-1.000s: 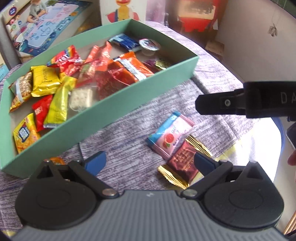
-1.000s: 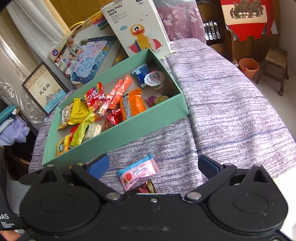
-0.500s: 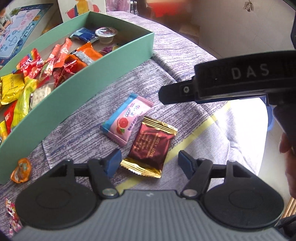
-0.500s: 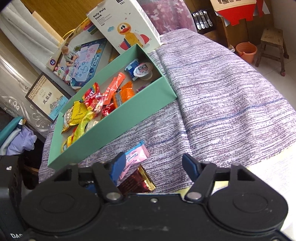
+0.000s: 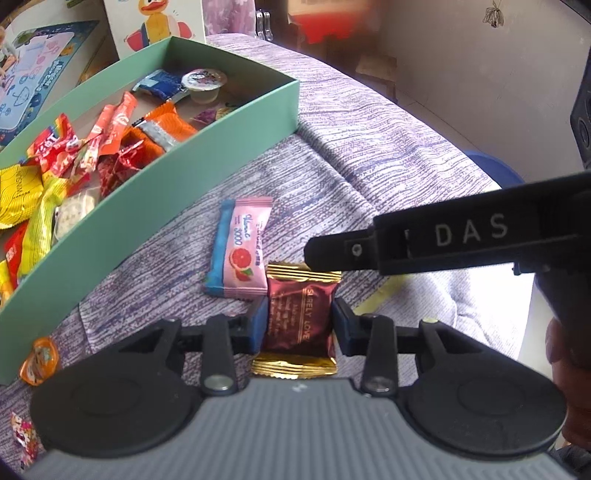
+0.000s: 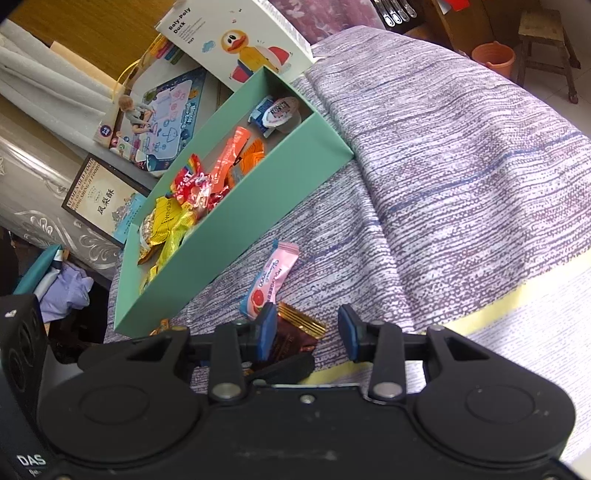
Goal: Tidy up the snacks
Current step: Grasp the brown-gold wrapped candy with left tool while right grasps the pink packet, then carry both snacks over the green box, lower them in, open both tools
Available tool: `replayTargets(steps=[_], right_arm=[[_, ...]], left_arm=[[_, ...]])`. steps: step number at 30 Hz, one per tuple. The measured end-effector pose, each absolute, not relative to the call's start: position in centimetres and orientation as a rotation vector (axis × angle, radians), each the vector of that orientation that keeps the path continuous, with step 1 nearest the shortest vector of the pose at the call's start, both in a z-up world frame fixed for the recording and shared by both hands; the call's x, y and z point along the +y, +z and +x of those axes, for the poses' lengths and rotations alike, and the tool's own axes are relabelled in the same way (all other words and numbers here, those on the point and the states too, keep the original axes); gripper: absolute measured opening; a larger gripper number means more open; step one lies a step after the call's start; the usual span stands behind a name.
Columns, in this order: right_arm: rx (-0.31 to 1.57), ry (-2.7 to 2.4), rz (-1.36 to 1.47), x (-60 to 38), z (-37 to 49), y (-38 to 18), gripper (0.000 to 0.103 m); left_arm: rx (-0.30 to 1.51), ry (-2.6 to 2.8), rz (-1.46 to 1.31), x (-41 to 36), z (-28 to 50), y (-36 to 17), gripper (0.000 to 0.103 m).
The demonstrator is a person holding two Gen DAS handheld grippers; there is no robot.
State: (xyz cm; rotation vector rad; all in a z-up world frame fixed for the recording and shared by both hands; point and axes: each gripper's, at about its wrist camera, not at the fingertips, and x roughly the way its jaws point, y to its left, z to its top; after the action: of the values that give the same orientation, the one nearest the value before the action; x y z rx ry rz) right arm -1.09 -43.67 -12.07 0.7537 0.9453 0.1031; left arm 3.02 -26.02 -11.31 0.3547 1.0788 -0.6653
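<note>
A maroon candy packet with gold ends (image 5: pixel 301 317) lies on the purple cloth. My left gripper (image 5: pixel 300 325) is closing, and its blue pads sit against the packet's two sides. A pink-and-blue grapefruit candy packet (image 5: pixel 242 251) (image 6: pixel 271 282) lies just beyond it. My right gripper (image 6: pixel 307 332) hovers low over the same spot, jaws closing with only cloth and the maroon packet's gold corner (image 6: pixel 303 323) between them. Its black finger (image 5: pixel 343 253) reaches in from the right above the maroon packet's far end. The green box (image 5: pixel 184 155) (image 6: pixel 240 229) holds several wrapped snacks.
An orange jelly cup (image 5: pixel 38 360) and a small red-white candy (image 5: pixel 22 435) lie on the cloth at the left, near the box corner. A duck toy box (image 6: pixel 240 40) stands behind the green box. The cloth's edge drops off at the right; a stool (image 6: pixel 543 33) stands beyond.
Both grippers' jaws have narrowed from wide open. The left gripper moved over the maroon packet, which now sits between its pads. The right gripper came down closer to the two loose packets.
</note>
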Motion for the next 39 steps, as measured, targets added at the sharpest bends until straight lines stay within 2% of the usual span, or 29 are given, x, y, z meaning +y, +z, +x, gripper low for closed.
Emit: replayTargets(steps=[10, 16, 22, 31, 39], right_arm=[[0.961, 0.155, 0.7, -40.5, 2.6, -11.4, 0.038], [0.93, 0.215, 0.519, -37.9, 5.8, -9.1, 0.038], [1.04, 0.262, 0.404, -36.0, 10.0, -10.6, 0.038], [1.091, 0.301, 0.446, -35.5, 5.3, -10.9, 0.039], [1.041, 0.222, 0.261, -31.8, 4.4, -10.4, 0.039]], left_arm=[[1.071, -0.571, 0.201, -18.6, 4.2, -9.2, 0.037], [1.098, -0.483, 0.125, -15.5, 5.7, -9.9, 0.037], [1.105, -0.486, 0.07, -14.9, 5.7, -10.3, 0.037], [1.077, -0.488, 0.085, -13.5, 5.7, -10.8, 0.038], [1.066, -0.46, 0.084, -11.5, 5.1, -10.7, 0.04]])
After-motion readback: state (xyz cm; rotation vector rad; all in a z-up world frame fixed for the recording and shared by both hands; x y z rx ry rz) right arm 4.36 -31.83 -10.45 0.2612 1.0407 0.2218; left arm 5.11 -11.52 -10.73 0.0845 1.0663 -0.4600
